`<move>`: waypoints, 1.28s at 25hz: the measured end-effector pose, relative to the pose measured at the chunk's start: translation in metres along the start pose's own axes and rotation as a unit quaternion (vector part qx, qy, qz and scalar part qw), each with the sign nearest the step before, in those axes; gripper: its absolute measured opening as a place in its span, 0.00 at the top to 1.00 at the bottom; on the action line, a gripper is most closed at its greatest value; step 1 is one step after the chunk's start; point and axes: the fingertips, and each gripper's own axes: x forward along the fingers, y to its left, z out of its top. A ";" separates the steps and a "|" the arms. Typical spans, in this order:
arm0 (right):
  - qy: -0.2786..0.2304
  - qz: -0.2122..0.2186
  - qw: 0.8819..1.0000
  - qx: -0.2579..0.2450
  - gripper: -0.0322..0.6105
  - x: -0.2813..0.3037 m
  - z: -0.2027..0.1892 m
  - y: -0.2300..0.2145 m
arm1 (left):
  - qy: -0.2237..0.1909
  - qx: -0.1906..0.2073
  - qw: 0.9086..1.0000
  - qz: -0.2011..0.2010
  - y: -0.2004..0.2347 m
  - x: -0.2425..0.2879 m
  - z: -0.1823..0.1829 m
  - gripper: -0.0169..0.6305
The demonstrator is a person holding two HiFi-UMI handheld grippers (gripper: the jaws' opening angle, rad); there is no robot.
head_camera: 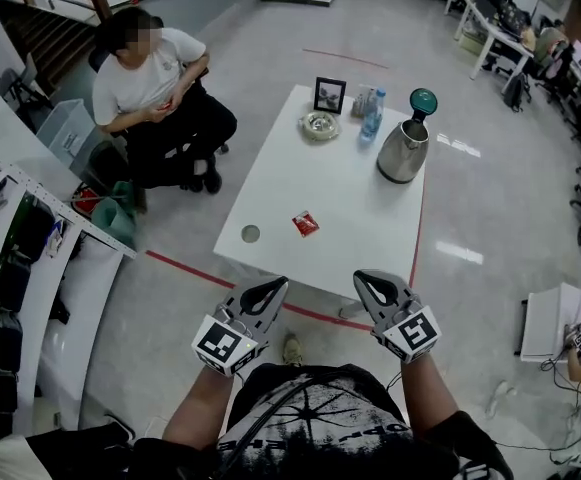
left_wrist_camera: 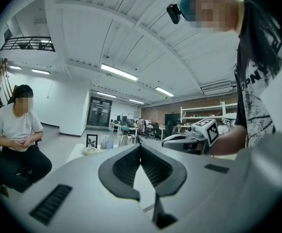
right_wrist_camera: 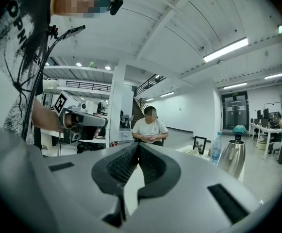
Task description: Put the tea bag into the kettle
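A red tea bag (head_camera: 305,224) lies flat on the white table (head_camera: 280,178), toward its near side. The steel kettle (head_camera: 403,150) stands at the table's far right with its teal-knobbed lid (head_camera: 423,101) tipped up; it also shows as a kettle (right_wrist_camera: 231,158) in the right gripper view. My left gripper (head_camera: 273,290) and right gripper (head_camera: 371,284) are held side by side in front of the table's near edge, both shut and empty, tips pointing at the table. From the left gripper view the right gripper (left_wrist_camera: 179,141) shows beside it.
A small grey disc (head_camera: 251,234) lies near the table's front left. A glass ashtray (head_camera: 320,125), a picture frame (head_camera: 329,95) and a water bottle (head_camera: 371,114) stand at the far end. A person (head_camera: 155,93) sits left of the table. White shelving (head_camera: 30,258) runs along my left.
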 end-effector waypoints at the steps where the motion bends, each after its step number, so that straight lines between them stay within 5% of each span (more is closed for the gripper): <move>1: 0.002 0.000 1.000 -0.005 0.95 0.009 0.000 0.000 | 0.003 0.001 1.000 -0.004 0.008 0.002 -0.003 0.96; 11: 0.040 -0.009 0.998 -0.048 0.95 0.056 -0.008 -0.016 | 0.010 -0.001 0.999 -0.044 0.051 0.026 -0.018 0.96; 15: 0.049 -0.017 0.998 -0.026 0.95 0.064 -0.019 -0.034 | 0.020 0.005 0.999 -0.049 0.058 0.037 -0.018 0.96; 32: 0.188 0.077 0.979 0.000 0.94 0.161 -0.120 -0.083 | 0.040 -0.028 0.995 0.085 0.093 0.028 -0.020 0.96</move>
